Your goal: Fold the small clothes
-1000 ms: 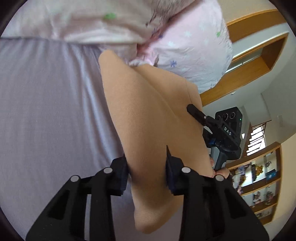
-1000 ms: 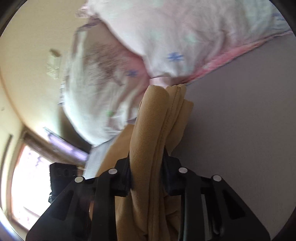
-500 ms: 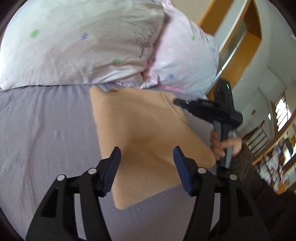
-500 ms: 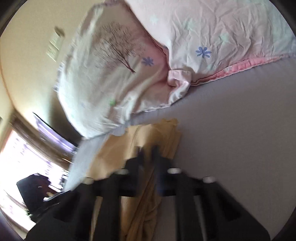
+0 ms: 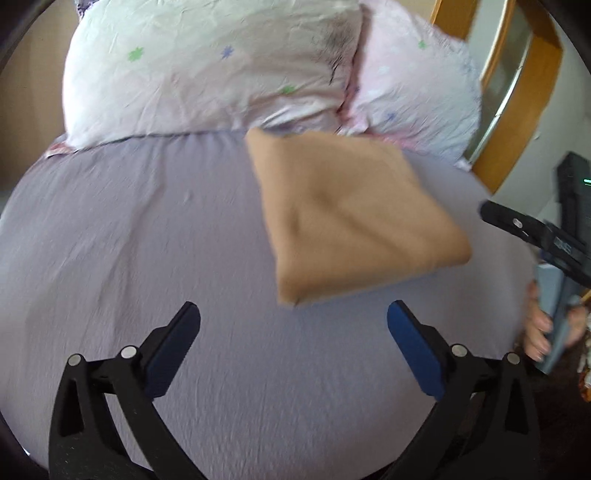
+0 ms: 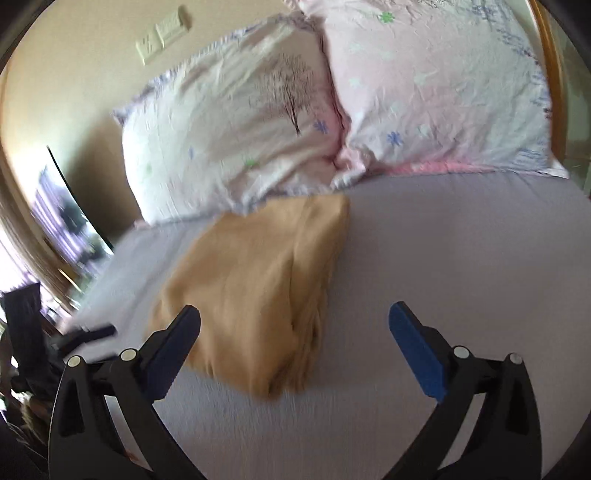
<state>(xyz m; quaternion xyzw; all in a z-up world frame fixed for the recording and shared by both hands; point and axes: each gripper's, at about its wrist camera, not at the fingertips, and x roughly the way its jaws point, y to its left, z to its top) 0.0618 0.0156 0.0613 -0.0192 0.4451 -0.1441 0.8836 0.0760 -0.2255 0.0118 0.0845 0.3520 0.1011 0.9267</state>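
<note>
On the bed (image 5: 147,229), as your left wrist camera shows it, the cloth (image 5: 351,218) lies folded into a flat tan packet on the lilac sheet. Its far edge is just beside the two pillows (image 5: 207,70) at the head of the bed; I cannot tell if it touches them. Your left hand-held gripper (image 5: 293,314) is spread wide, with nothing between its blue pads (image 5: 413,350). It is on the near side of the cloth and apart from it. At the right edge of this view you see your right hand-held gripper (image 5: 532,232) from the side, with your fingers (image 5: 535,332) around its handle. It is beside the right corner of the cloth and is not touching it. A wooden frame (image 5: 524,92) stands behind the right pillow.

From your right wrist camera, the cloth (image 6: 251,295) is seen from its other side. Here the stacked layers of the fold show along its right edge. It rests on the sheet (image 6: 461,258) just below the pillows (image 6: 295,110). Your right hand-held gripper (image 6: 294,314) is also wide open and holds nothing. Its left finger (image 6: 173,343) overlaps the near corner of the cloth in the picture, but the pads do not press on it. At the far left the other gripper (image 6: 85,332) shows as a dark blurred shape. A wall plate (image 6: 162,33) is on the wall above the pillows.
</note>
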